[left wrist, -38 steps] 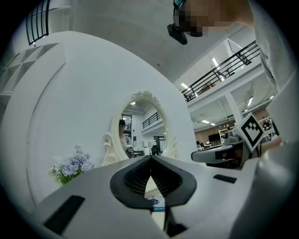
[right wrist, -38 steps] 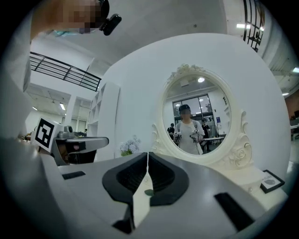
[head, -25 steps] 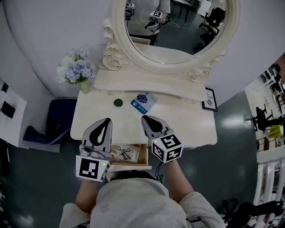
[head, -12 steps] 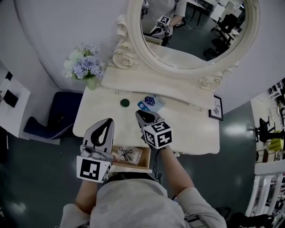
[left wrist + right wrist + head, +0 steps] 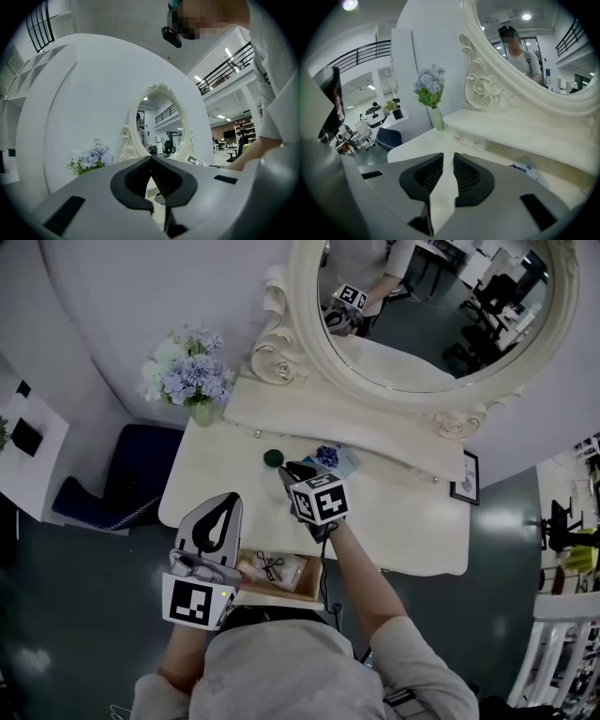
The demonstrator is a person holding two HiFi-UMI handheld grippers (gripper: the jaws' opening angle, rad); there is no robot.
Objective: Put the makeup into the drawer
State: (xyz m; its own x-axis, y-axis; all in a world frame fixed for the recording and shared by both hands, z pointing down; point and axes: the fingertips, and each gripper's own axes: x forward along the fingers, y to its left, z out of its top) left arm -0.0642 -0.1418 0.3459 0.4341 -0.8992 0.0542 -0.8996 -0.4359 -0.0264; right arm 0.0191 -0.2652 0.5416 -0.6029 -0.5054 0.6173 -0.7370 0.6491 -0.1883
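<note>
While right claw (image 5: 287, 471) has just been opening, empty, over the surface (image 5: 403, 521) near compact (image 5: 273, 457) and packet (image 5: 337, 457) (print unreadable), left claw (image 5: 225, 499) is clenched, empty, beside open drawer (image 5: 278, 592).

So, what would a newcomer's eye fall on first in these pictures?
First, the large oval mirror in its cream frame at the back of the white dressing table, with pale blue flowers to its left. Next, the right gripper over the table near a blue-and-white packet, its jaws just opening with nothing between them, and the open drawer at the front.
</note>
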